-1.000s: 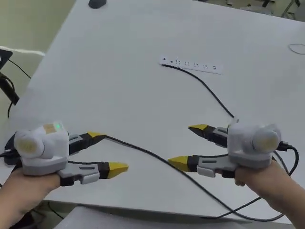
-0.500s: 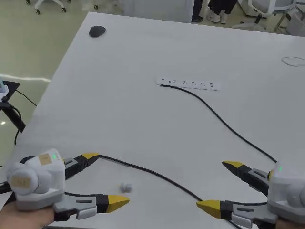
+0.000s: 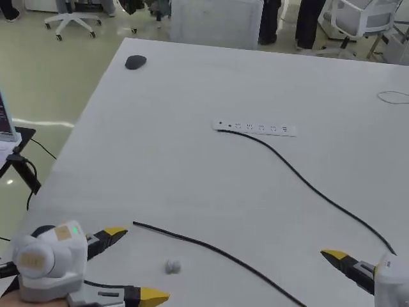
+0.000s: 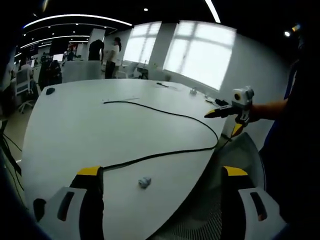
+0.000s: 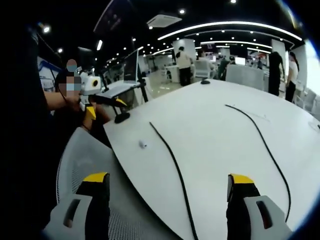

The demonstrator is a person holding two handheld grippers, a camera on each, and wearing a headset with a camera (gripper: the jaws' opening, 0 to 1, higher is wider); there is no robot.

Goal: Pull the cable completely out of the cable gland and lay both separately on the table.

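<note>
Looks like the pull-out step is done. Cable lies flat on the bench, its free end bare near the front edge, nothing threaded on it that can be made out. Gland sits on the bench as a small pale lump, just beside the cable but not touching it, on the near side of it.

Left claw is wide, nothing in it, yellow tips to either side of the gland and the cable end in the left gripper view. Right claw is also wide and holding nothing, off to the right near the bench edge, well apart from the gland.

Far end of the cable seems to loop round at the bench edge and run up to the power strip. Can't confirm the join from these views.

Judgement: both parts are down and separate, so the task reads as at its last step. Next move likely needs no grip, just backing both claws off without snagging the cable or knocking the gland. The gland is small and light and close to the left tips, so it would roll easily.
</note>
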